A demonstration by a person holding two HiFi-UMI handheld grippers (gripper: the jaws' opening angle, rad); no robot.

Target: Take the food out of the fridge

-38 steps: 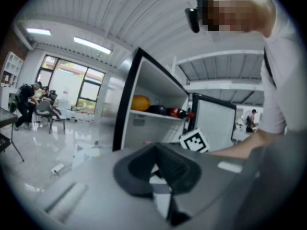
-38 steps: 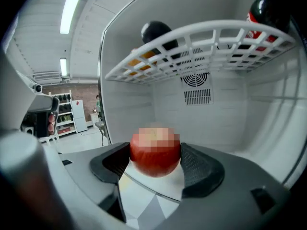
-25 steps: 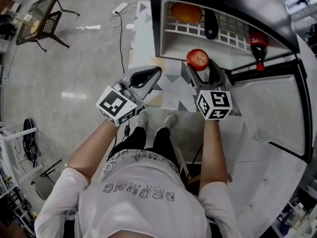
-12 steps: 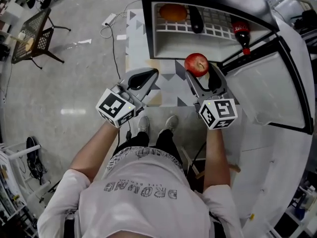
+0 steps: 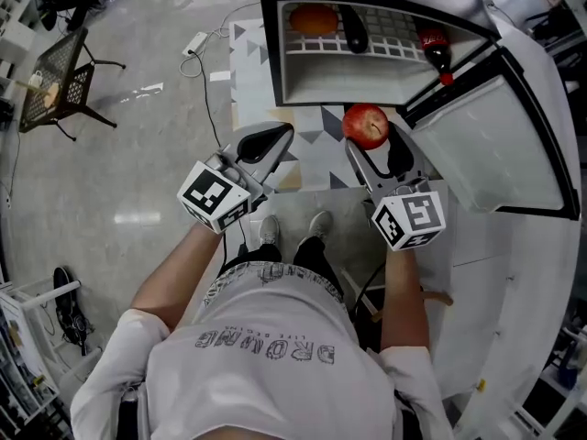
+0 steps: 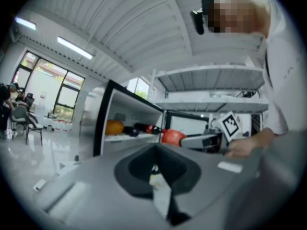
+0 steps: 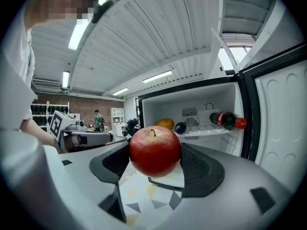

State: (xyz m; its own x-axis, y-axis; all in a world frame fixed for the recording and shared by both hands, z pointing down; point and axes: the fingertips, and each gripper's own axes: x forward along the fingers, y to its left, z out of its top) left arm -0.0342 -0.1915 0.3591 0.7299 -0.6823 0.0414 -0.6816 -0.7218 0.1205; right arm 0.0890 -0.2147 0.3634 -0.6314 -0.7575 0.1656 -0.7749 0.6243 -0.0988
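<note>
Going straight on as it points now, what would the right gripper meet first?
Probably the open fridge's white wire shelf, near the dark purple item; depth is unclear. The right gripper carries a red apple.

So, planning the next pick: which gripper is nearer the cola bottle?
Right. The right gripper, holding the apple, sits before the cola bottle; the left gripper is farther left.

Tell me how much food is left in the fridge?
Done: the fridge door is open, the red apple is out. In hand: the right hand-held gripper grips it; the left hand-held gripper is shut, empty. Left on the shelf: an orange, a dark fruit, a cola bottle.
</note>
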